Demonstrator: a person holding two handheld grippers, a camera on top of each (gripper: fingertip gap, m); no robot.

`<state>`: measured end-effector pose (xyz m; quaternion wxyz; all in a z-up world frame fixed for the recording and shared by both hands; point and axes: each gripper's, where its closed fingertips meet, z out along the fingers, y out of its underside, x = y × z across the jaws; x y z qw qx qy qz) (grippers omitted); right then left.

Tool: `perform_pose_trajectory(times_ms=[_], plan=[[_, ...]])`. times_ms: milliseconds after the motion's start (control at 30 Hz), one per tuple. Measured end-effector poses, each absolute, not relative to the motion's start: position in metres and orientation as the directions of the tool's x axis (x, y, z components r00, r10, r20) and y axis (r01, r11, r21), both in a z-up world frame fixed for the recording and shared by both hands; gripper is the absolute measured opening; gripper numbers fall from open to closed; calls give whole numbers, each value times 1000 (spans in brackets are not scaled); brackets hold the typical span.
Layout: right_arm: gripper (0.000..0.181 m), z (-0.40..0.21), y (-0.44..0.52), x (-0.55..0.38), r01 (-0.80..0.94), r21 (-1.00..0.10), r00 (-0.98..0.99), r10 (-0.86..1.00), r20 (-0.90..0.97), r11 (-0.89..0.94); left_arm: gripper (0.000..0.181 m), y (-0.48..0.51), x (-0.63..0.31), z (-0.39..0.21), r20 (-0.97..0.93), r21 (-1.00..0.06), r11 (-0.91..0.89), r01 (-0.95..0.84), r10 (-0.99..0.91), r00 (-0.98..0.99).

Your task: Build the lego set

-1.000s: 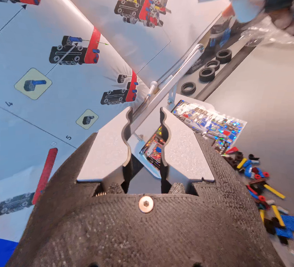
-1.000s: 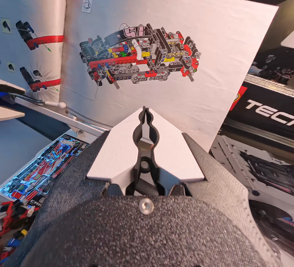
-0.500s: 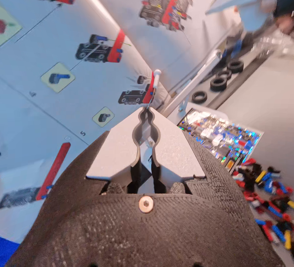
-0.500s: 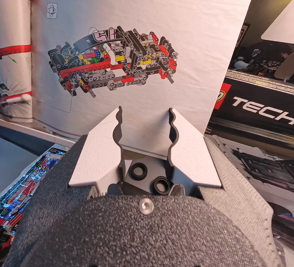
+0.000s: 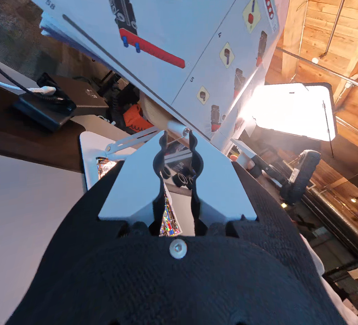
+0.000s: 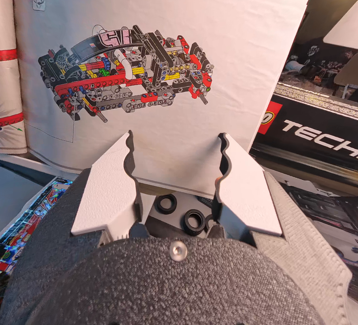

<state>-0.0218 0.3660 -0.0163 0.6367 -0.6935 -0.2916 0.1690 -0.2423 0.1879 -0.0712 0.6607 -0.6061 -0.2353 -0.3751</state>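
The open instruction booklet (image 5: 155, 15) stands on a white book stand (image 5: 91, 153). My left gripper (image 5: 177, 135) is at the booklet's lower edge, its jaws a little apart. The stand's thin wire page-holder with a white tip (image 5: 175, 127) runs between the fingertips, and the pads do not press on it. My right gripper (image 6: 176, 134) is wide open and empty in front of the booklet's right page (image 6: 174, 15), which shows the car chassis. Black tyres (image 6: 166, 203) lie below its fingers. They also show in the left wrist view (image 5: 181, 179).
A shiny sticker sheet (image 6: 38, 209) lies at the stand's foot on the left. The black set box (image 6: 310, 141) stands to the right of the booklet. A dark box with cables (image 5: 44, 110) sits at the left, and a bright lamp panel (image 5: 290, 110) at the right.
My left gripper shut on the page-holder wire half a second ago, then swung with it and opened a little. My right gripper went from shut to wide open and drew back slightly.
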Motion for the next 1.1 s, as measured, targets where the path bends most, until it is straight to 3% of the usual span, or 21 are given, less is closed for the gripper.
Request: perform_pose_trajectory(times_ms=[100, 233, 267, 300, 333, 400, 467, 533, 667, 700, 800, 900, 1100], plan=[[98, -16, 363, -33, 167, -983, 769, 634, 78, -82, 23, 178, -235, -51, 682, -711, 16, 703, -228, 695], [97, -14, 357, -40, 168, -982, 772, 630, 81, -80, 25, 177, -219, -25, 506, -847, 31, 530, -258, 823], [82, -13, 356, -39, 169, -983, 773, 628, 91, -67, 25, 179, -211, -21, 466, -871, 24, 491, -274, 841], [44, -11, 352, -41, 167, -985, 759, 643, 102, -41, 25, 181, -204, -17, 429, -891, 17, 453, -291, 855], [22, -11, 349, -42, 168, -986, 753, 649, 112, -25, 25, 183, -196, -14, 392, -910, 9, 415, -304, 868], [0, -17, 345, -48, 235, -972, 731, 655, 190, 20, 25, 189, -182, -9, 308, -946, 1, 325, -317, 897], [0, -16, 343, -48, 272, -960, 732, 634, 250, 65, 27, 197, -171, -10, 214, -976, -26, 218, -321, 922], [19, 1, 343, -43, 235, -964, 744, 615, 262, 126, 31, 208, -171, -15, 104, -994, -57, 92, -287, 952], [78, 28, 358, -44, 204, -976, 718, 666, 203, 77, 35, 237, -207, -25, -142, -978, -132, -160, -132, 981], [85, 33, 362, -45, 222, -972, 709, 673, 211, 71, 28, 242, -220, -24, -204, -968, -133, -214, -87, 975], [95, 39, 370, -47, 312, -946, 693, 658, 293, 93, 0, 253, -240, -19, -285, -952, -103, -289, -49, 957], [106, 41, 380, -42, 340, -934, 710, 622, 331, 110, 0, 258, -240, -18, -305, -948, -75, -309, -56, 951], [118, 51, 409, -24, 228, -973, 729, 659, 185, 21, 0, 261, -234, -19, -376, -925, -50, -377, -35, 926]])
